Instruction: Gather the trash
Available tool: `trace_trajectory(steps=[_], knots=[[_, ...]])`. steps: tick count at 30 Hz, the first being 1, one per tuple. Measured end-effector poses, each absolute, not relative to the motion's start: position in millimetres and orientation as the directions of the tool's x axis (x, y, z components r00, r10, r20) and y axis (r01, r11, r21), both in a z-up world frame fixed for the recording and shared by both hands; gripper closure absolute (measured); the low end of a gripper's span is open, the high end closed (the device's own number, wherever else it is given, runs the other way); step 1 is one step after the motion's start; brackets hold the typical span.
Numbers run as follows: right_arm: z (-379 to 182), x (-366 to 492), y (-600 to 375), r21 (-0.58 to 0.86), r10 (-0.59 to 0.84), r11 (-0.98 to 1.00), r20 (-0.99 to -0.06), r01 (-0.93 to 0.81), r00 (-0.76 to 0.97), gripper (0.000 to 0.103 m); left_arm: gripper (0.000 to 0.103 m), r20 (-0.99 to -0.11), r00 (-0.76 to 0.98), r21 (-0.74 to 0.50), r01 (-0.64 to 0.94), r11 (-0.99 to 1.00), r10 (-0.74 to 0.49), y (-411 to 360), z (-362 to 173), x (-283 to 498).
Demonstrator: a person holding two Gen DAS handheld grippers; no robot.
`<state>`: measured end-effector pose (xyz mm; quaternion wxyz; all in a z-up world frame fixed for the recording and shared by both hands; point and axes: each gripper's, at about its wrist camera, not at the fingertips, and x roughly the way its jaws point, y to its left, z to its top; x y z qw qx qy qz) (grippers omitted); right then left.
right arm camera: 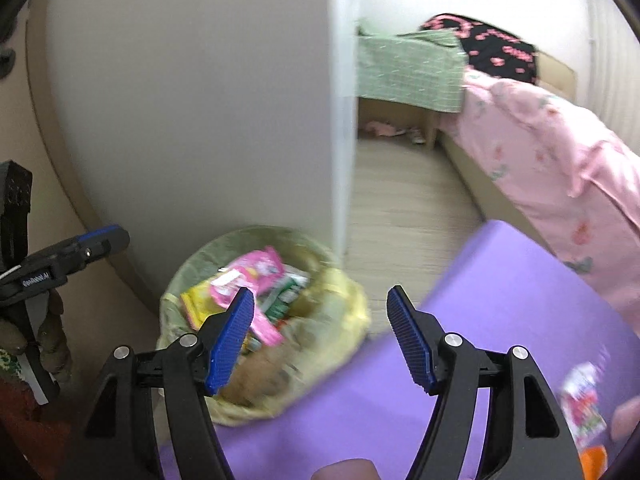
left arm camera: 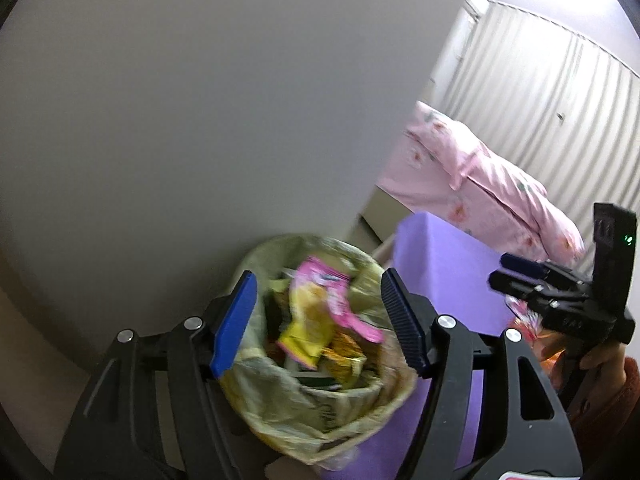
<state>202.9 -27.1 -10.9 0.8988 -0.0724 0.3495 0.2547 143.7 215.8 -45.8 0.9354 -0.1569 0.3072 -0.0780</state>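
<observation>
Motion blur smears the wrappers [left arm camera: 316, 312] heaped in the lined trash bin [right arm camera: 340, 312] by the purple mat's [right arm camera: 500, 320] edge. Your left gripper [left arm camera: 320, 320] and right gripper [right arm camera: 320, 336] both gape wide, empty. A blurred packet [right arm camera: 582, 408] lies at the mat's right edge.

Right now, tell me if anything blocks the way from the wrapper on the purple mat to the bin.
Nothing visible does. The wrapper lies on the purple mat, the bin stands open-topped just off the mat's edge, and the mat between them looks bare. The right gripper is open and empty.
</observation>
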Motion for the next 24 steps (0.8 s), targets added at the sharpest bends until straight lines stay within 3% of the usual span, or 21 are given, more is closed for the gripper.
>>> trace_trajectory(steps=[15,24], knots=[[-17.5,135.5,-207.7,0.042,0.159,0.984,-0.628,-0.171,0.762,0.038,0.039,-0.567,0.601,-0.328,0.462,0.824,-0.563,65.8,-61.7,163.7],[-31.6,98.6,-282.9,0.067,0.062,0.997,-0.628,-0.026,0.776,0.034,0.039,-0.612,0.472,-0.279,0.621,0.732,-0.634,-16.2,-73.4,160.6]])
